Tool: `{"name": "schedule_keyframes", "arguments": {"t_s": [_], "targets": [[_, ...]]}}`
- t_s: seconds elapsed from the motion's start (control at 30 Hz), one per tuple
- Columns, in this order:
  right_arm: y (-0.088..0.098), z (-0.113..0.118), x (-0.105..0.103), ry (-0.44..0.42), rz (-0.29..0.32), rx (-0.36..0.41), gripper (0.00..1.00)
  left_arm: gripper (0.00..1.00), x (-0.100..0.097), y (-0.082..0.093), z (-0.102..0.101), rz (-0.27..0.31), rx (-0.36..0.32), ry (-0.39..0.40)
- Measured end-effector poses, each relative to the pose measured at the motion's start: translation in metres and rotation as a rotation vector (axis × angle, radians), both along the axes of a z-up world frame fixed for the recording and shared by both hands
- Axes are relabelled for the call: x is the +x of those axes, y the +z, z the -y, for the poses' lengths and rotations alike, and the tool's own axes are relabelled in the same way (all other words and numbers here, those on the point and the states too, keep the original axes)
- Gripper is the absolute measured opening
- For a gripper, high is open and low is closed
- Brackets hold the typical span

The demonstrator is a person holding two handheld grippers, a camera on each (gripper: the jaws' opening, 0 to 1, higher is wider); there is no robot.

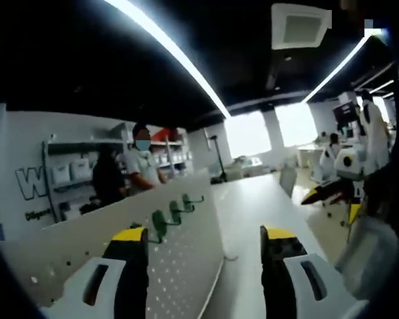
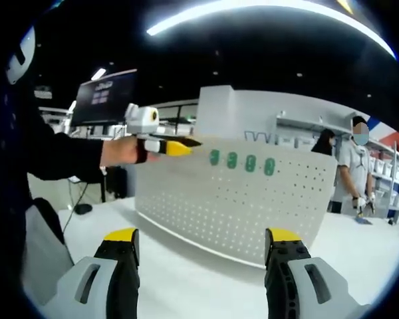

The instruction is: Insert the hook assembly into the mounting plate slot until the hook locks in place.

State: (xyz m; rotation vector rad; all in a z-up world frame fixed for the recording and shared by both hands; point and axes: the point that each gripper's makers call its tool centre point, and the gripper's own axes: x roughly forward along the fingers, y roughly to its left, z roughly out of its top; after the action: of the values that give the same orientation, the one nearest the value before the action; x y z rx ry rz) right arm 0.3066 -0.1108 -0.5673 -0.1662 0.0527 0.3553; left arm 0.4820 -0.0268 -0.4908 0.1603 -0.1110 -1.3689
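In the left gripper view the left gripper (image 1: 203, 242) has its jaws spread wide with nothing between them, and they frame the near end of a white pegboard (image 1: 179, 262) that stands upright on the white surface (image 1: 266, 199). The board runs away from the jaws toward the upper left, seen almost edge-on, and a row of green hooks (image 1: 175, 214) juts from its upper part, just above the left jaw's yellow tip. Beyond the board two people (image 1: 130, 169) stand in front of shelves, and the right gripper (image 1: 332, 189) sits off to the right of the jaws, held at about the height of the hooks. In the right gripper view the right gripper (image 2: 203, 246) also has its jaws wide apart and holds nothing; the pegboard (image 2: 233, 199) stands face-on ahead of them, well apart, with four green hooks (image 2: 242, 161) in a line near its top edge. A hand (image 2: 123, 151) holds the left gripper (image 2: 166, 145) at the board's upper left corner, its yellow tip just beside the first hook; whether they touch I cannot tell.
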Motion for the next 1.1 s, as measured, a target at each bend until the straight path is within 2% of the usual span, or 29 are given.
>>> {"name": "schedule_keyframes", "arguments": {"t_s": [0.4, 0.53, 0.93, 1.1], "targets": [[0.002, 0.0, 0.008, 0.046, 0.009, -0.001, 0.78, 0.8, -0.033, -0.007, -0.033, -0.036, -0.005, 0.052], [0.007, -0.002, 0.013, 0.066, 0.014, -0.003, 0.78, 0.8, -0.042, -0.014, -0.043, -0.047, 0.003, 0.073], [0.013, -0.006, 0.026, 0.112, 0.033, 0.004, 0.78, 0.8, -0.083, -0.045, -0.082, -0.123, 0.0, 0.161], [0.012, -0.01, 0.029, 0.13, 0.032, 0.013, 0.78, 0.81, -0.105, -0.065, -0.095, -0.146, 0.014, 0.188]]}}
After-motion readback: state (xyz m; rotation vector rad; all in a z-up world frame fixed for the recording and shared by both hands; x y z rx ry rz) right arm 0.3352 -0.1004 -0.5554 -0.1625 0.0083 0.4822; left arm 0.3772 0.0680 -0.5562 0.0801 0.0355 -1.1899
